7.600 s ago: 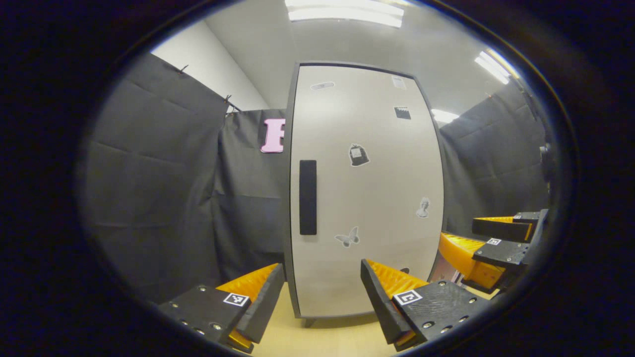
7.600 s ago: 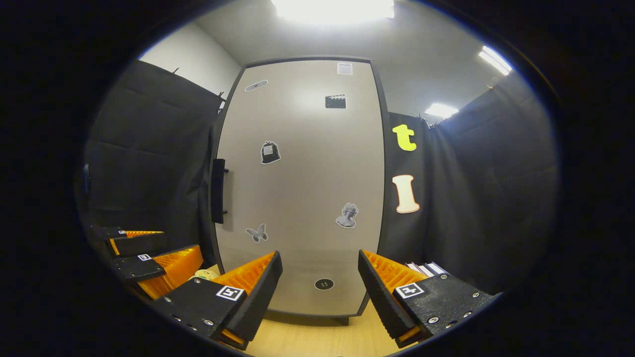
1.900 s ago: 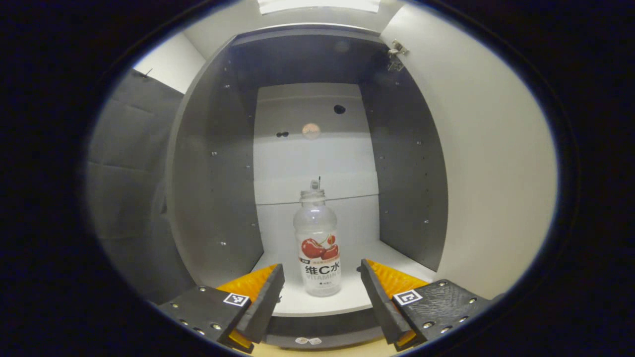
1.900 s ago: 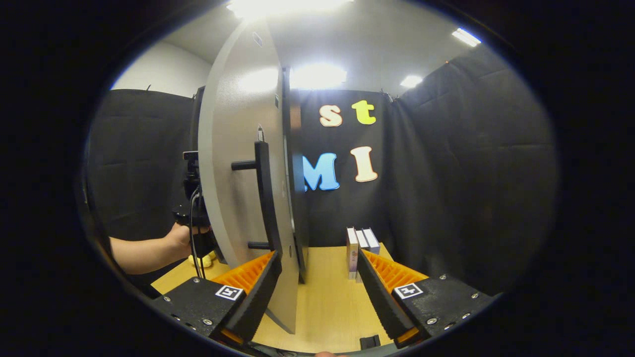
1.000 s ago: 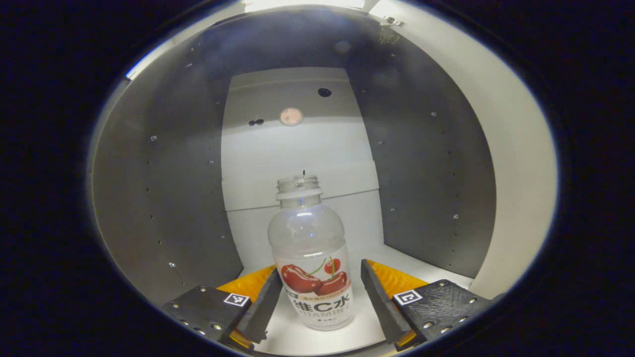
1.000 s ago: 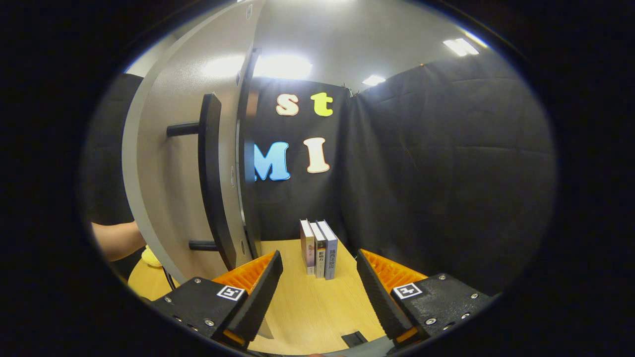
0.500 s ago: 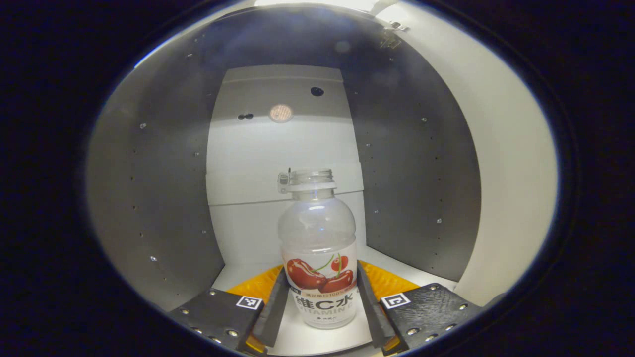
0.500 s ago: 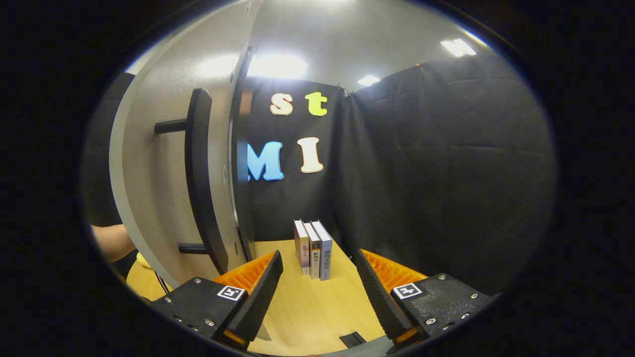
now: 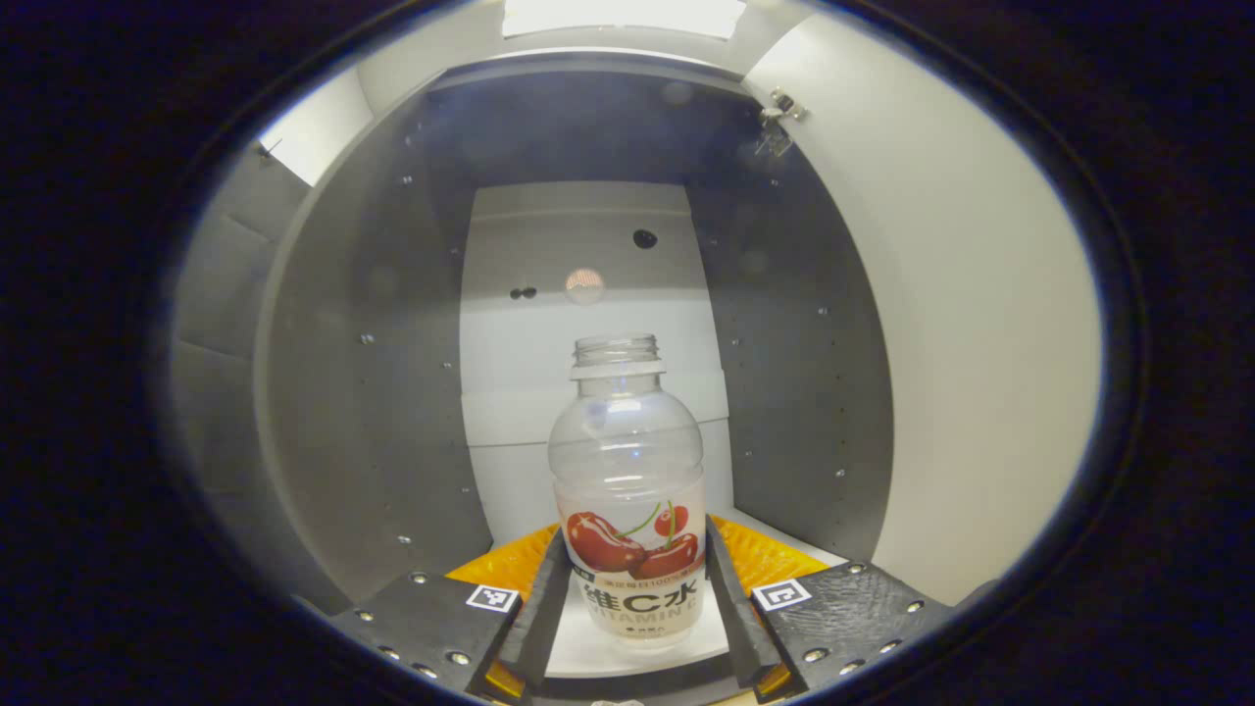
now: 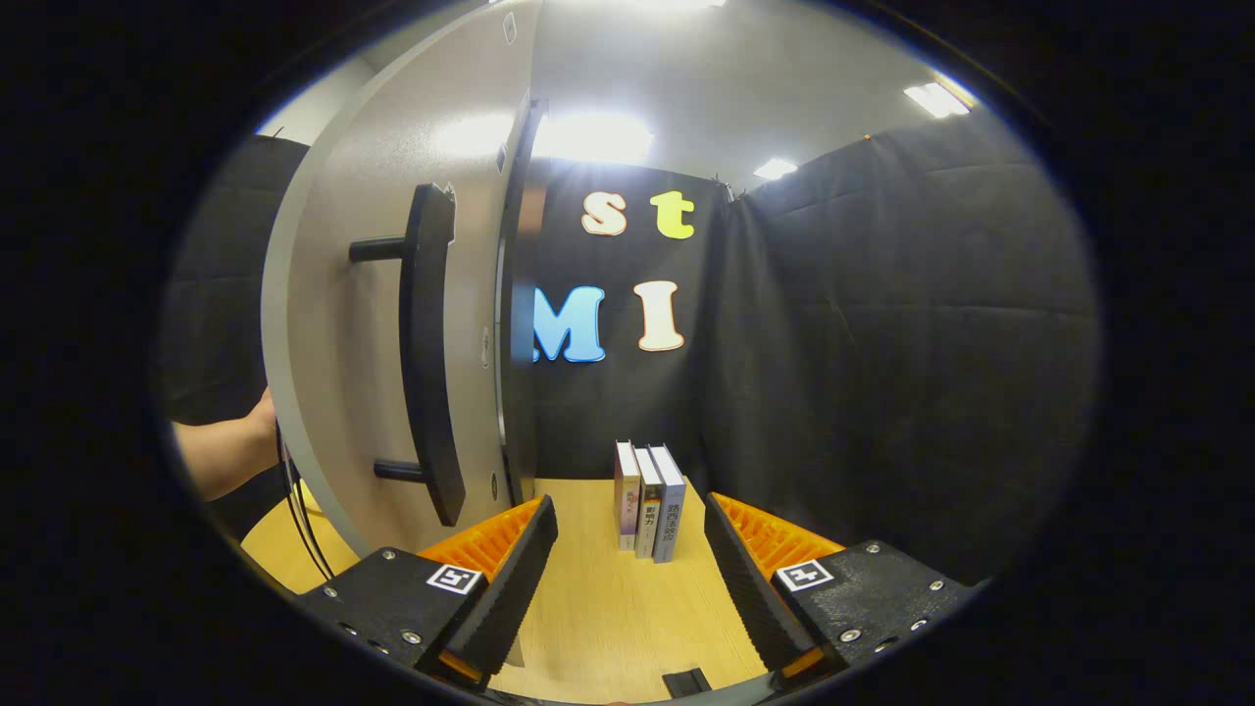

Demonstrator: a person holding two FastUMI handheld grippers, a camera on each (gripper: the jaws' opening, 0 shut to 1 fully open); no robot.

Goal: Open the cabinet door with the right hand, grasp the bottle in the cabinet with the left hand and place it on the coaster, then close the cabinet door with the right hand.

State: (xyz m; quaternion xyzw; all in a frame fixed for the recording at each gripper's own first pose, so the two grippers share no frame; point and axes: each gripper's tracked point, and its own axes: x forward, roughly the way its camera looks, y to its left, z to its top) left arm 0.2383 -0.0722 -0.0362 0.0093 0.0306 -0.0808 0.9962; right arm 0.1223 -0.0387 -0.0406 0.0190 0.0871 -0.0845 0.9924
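Note:
In the left gripper view a clear, capless bottle with a cherry label stands upright at the front of the open cabinet. My left gripper is shut on the bottle's lower half, both fingers pressing its label. The bottle's base sits at or just over the white shelf's front edge. The open cabinet door with its dark bar handle stands to the left in the right gripper view. My right gripper is open and holds nothing, a little right of the door's edge.
Three books stand upright on the wooden table by the black cloth wall. A person's forearm reaches in behind the door. The door's inner face stands at the right of the left gripper view.
The left gripper closed its fingers on the bottle and has drawn it back toward the cabinet's front. The right gripper let the door go earlier and has barely shifted.

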